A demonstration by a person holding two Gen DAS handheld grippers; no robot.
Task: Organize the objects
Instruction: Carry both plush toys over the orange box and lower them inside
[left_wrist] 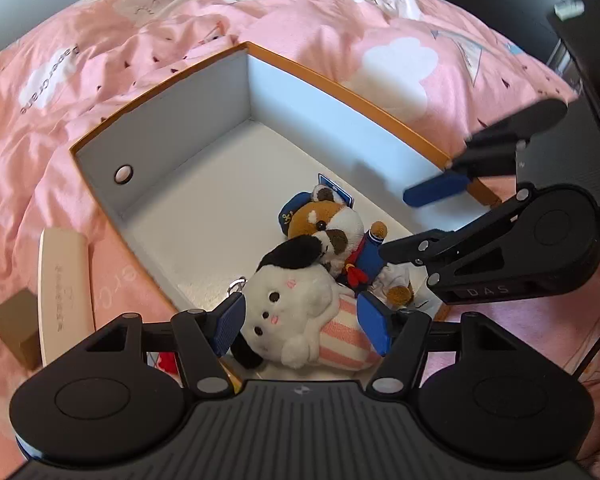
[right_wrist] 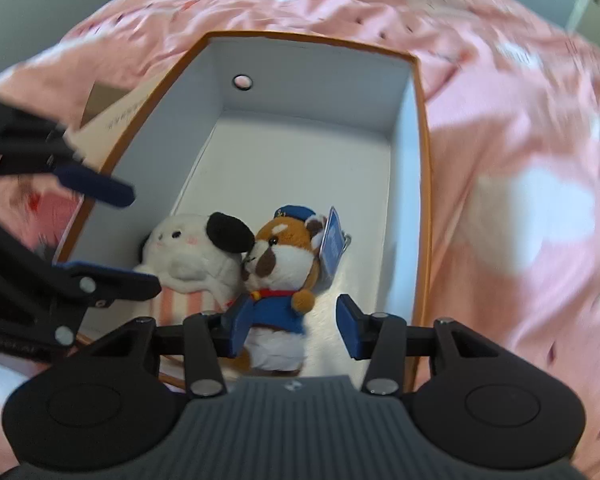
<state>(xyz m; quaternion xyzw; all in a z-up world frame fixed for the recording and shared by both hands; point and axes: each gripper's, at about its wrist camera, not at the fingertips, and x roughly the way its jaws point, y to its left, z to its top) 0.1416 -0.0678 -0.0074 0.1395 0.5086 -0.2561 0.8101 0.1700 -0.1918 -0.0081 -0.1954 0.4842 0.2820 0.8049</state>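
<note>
An open box (left_wrist: 308, 80) with an orange rim and white inside lies on the pink bedspread; it also shows in the right wrist view (right_wrist: 418, 152). Two plush toys lie in its near end: a white dog with black ears (left_wrist: 288, 308) (right_wrist: 192, 252) and a brown-and-white dog in a blue sailor suit (left_wrist: 332, 232) (right_wrist: 280, 264). My left gripper (left_wrist: 306, 326) is open, its pads either side of the white dog. My right gripper (right_wrist: 292, 326) is open above the sailor dog's body, holding nothing. Each gripper shows in the other's view, right gripper (left_wrist: 420, 216), left gripper (right_wrist: 136, 236).
A cream flat box (left_wrist: 64, 288) and a small brown box (left_wrist: 16, 324) lie on the bedspread (left_wrist: 100, 60) left of the open box. A red item (left_wrist: 166, 362) peeks out by the box's near corner. Dark furniture (left_wrist: 520, 4) stands beyond the bed at the right.
</note>
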